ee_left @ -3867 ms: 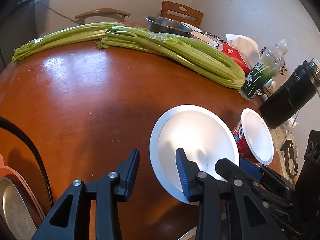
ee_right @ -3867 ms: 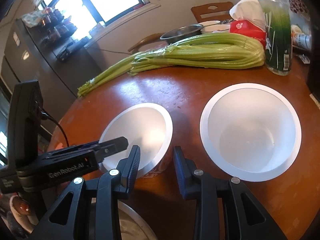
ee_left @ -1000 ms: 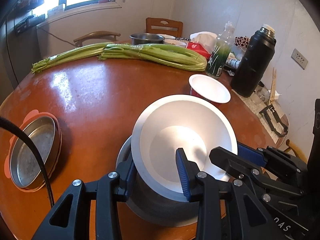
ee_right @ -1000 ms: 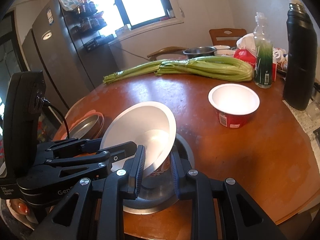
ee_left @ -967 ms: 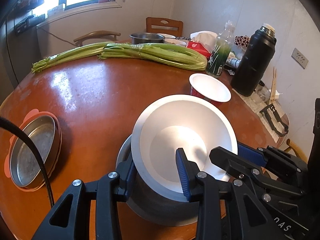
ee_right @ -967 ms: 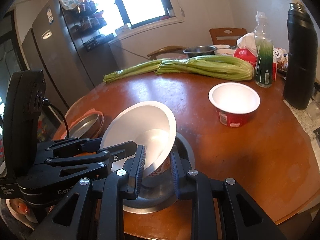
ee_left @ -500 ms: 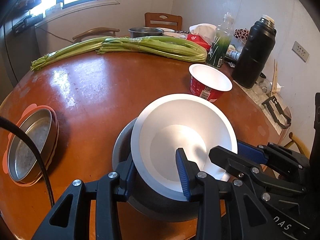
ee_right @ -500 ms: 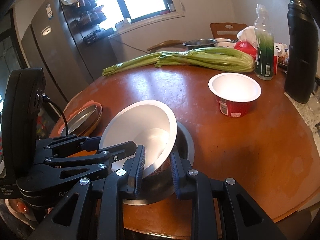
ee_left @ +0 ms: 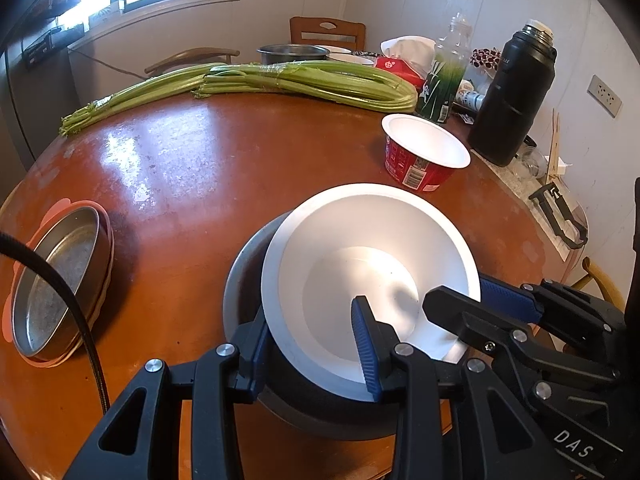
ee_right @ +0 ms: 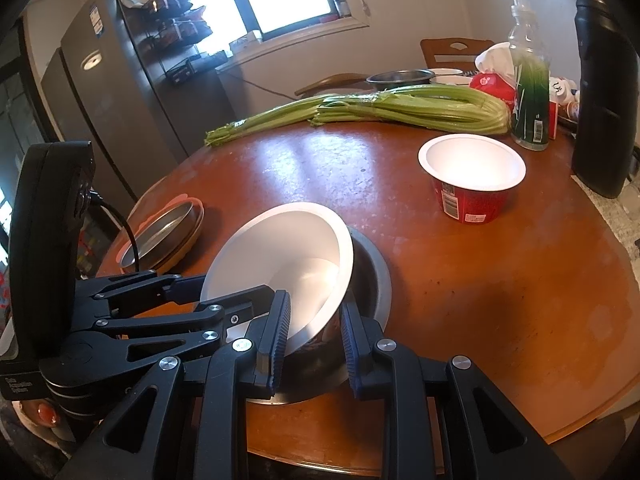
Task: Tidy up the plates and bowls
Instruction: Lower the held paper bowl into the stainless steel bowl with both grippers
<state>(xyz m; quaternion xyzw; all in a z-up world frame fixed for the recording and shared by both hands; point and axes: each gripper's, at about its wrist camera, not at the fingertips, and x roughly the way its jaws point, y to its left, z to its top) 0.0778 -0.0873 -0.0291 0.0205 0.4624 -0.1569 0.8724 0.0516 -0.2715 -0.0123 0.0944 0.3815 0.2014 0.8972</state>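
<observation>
A white paper bowl (ee_left: 372,264) sits tilted inside a steel bowl (ee_left: 244,276) near the table's front edge; both also show in the right wrist view, the white bowl (ee_right: 288,252) and the steel bowl (ee_right: 372,276). My left gripper (ee_left: 312,344) straddles the white bowl's near rim, one finger inside and one outside, jaws spread. My right gripper (ee_right: 314,332) is shut on the same bowl's rim from the right side. A second paper bowl (ee_left: 424,152) with a red outside stands apart, further back right (ee_right: 472,168).
A steel dish on a pink lid (ee_left: 56,276) lies at the table's left edge. Celery bunches (ee_left: 288,80) lie across the back. A green bottle (ee_left: 444,72), a black flask (ee_left: 516,92), a tissue pack and another steel bowl (ee_left: 292,53) stand at the back right.
Both grippers carried the white bowl from the table's middle back to the front edge and lowered it into the steel bowl. Over the last second it sank slightly lower.
</observation>
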